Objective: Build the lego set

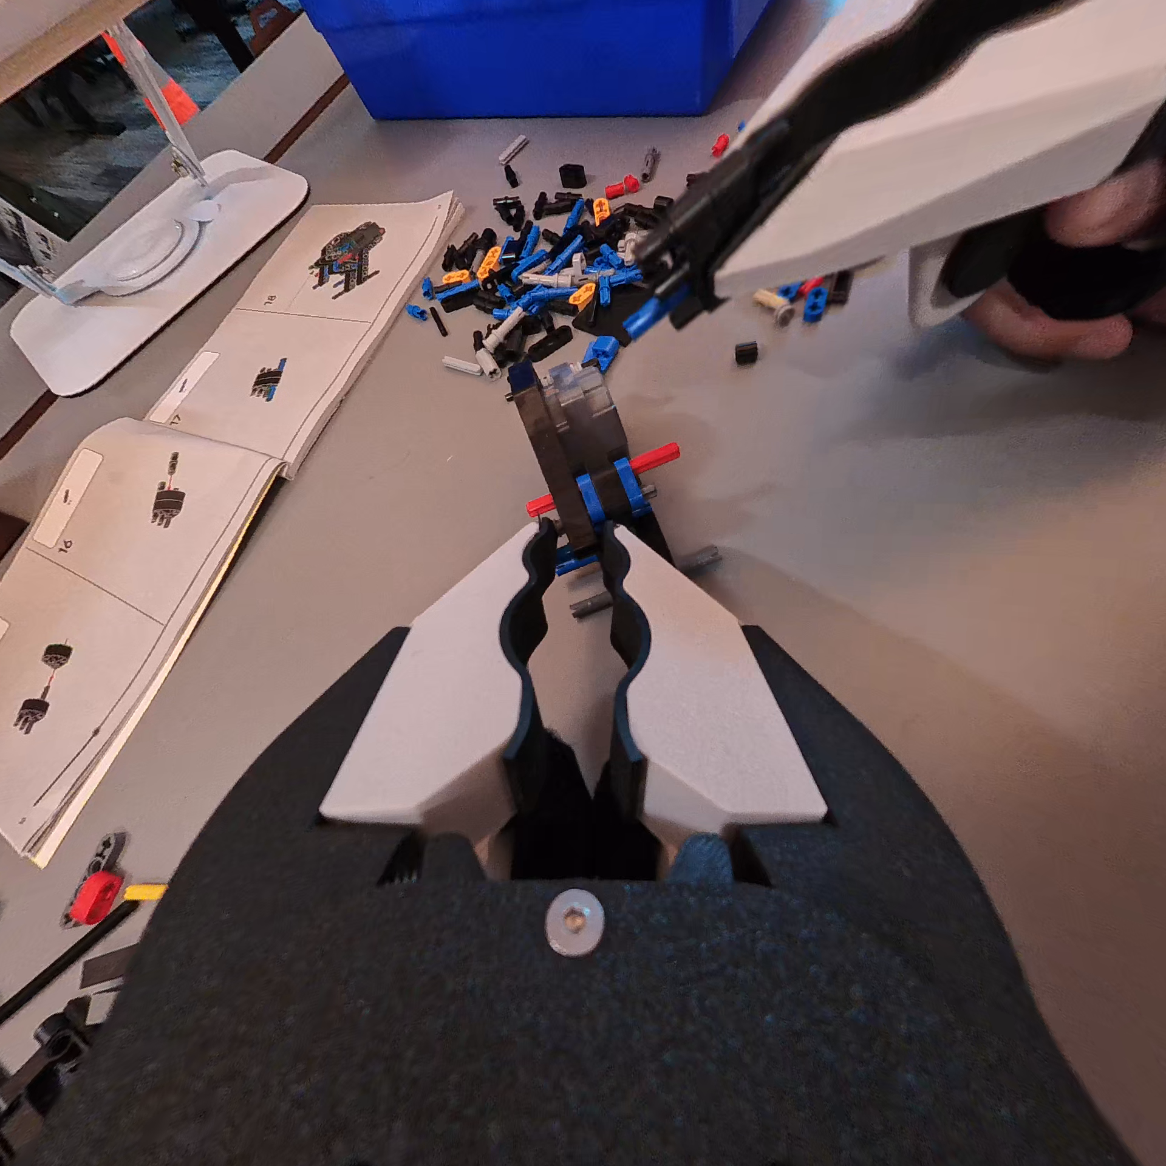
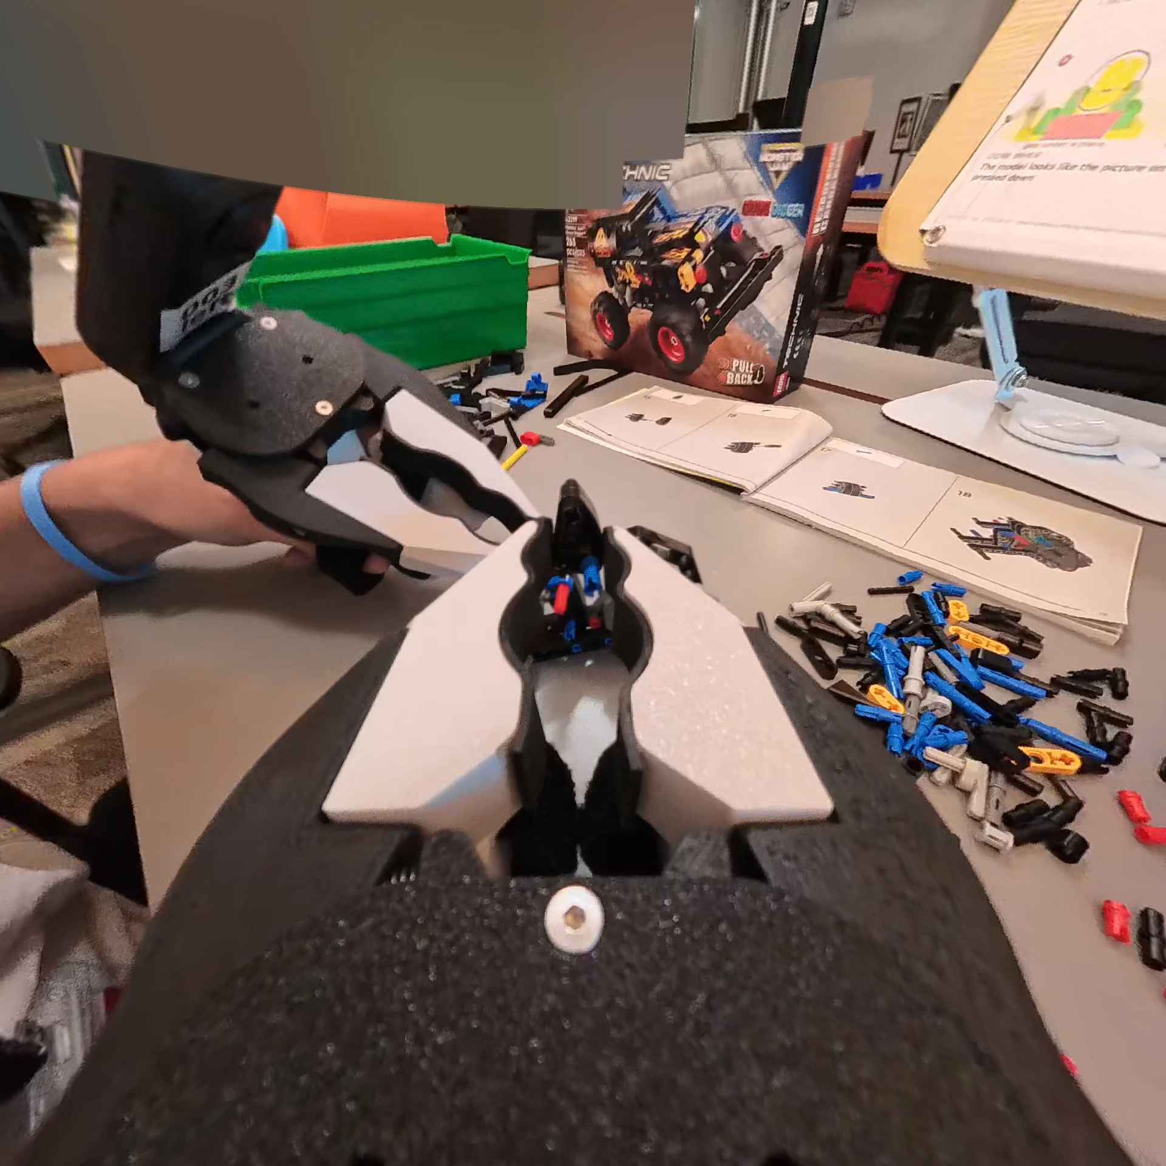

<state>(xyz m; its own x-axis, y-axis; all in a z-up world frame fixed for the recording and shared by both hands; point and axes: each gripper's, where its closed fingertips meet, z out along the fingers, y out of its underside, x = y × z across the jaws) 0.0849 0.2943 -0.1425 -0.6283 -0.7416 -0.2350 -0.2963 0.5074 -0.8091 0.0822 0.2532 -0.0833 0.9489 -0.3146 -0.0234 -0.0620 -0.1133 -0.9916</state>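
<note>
My left gripper [image 1: 574, 542] is shut on the lower end of a black and grey Lego assembly [image 1: 577, 441] with blue connectors and a red axle, held tilted above the grey table [image 1: 883, 568]. My right gripper [image 2: 574, 536] is shut on a black sub-assembly [image 2: 575, 568] with blue and red bits. In the left wrist view the right gripper [image 1: 688, 252] hangs over the loose pile [image 1: 542, 265] with a blue end of its piece [image 1: 650, 315] sticking out. In the right wrist view the left gripper [image 2: 505, 511] nearly meets my right fingertips; its assembly is hidden.
An open instruction booklet [image 1: 252, 378] lies left of the pile. A blue bin [image 1: 536, 57] stands behind it. A white stand base [image 1: 158, 252] is at far left. Grey pins [image 1: 590, 606] lie under the left gripper. The set's box [image 2: 694, 265] and a green bin [image 2: 391, 296] stand at the back. Across from one pair of fingers to the other is roughly 8 centimeters.
</note>
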